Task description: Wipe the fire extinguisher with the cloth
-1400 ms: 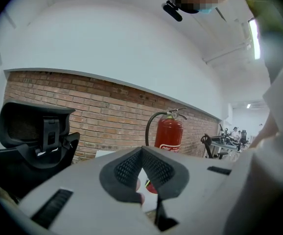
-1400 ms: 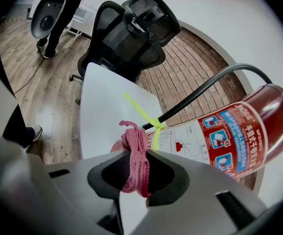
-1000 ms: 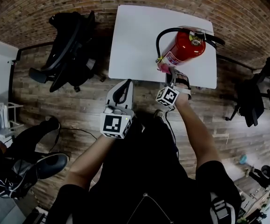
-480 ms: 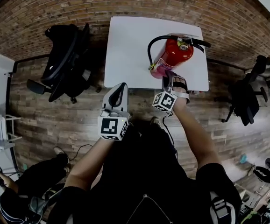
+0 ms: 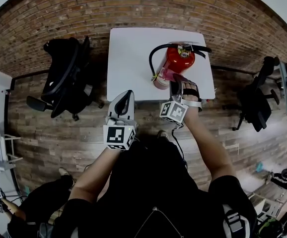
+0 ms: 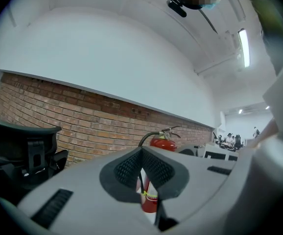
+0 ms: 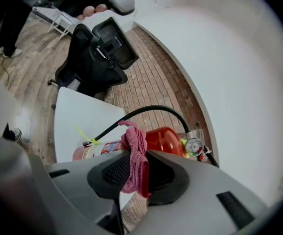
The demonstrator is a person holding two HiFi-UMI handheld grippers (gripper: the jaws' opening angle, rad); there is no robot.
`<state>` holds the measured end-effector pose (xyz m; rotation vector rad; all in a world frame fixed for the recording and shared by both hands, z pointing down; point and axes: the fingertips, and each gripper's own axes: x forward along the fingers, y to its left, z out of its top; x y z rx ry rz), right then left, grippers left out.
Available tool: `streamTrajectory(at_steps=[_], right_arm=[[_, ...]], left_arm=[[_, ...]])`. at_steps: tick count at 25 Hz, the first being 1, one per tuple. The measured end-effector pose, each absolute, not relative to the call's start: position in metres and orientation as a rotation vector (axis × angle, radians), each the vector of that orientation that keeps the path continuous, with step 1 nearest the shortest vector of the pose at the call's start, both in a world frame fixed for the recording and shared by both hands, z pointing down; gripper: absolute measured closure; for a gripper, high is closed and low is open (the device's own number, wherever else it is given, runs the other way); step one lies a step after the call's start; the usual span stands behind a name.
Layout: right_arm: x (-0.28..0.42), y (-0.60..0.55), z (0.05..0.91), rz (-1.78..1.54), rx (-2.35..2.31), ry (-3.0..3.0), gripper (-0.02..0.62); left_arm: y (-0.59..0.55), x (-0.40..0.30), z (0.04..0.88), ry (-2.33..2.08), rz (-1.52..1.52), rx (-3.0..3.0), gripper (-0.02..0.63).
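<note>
One white desk (image 5: 133,48) is being used to carry the red fire extinguisher (image 5: 172,63), apparently standing upright toward its five o'clock part, within easy reach. Two black office chairs are sitting at nine (image 5: 64,76) and three o'clock (image 5: 255,103), neither blocking access. The right hand-held gripper (image 5: 181,86) is pinching the pink cloth (image 7: 134,160), seemingly against the cylinder for wiping. The left hand-held gripper (image 5: 127,94), pressed together on nothing, is being held off at the desk's six o'clock edge.

right tongs (image 5: 179,85) and cloth (image 5: 169,75) nudged along fire extinguisher (image 5: 177,58), bystander (image 5: 34,217) retreated to lower left
</note>
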<state>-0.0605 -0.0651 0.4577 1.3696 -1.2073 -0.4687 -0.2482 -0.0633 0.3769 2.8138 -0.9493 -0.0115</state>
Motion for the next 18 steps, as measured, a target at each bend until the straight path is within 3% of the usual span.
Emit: streamTrajectory(at_steps=[18], right_arm=[[-0.073, -0.057, 0.362, -0.515, 1.517, -1.183, 0.499]], left_arm=[[-0.070, -0.249, 0.349, -0.948, -0.109, 2.840, 0.577]])
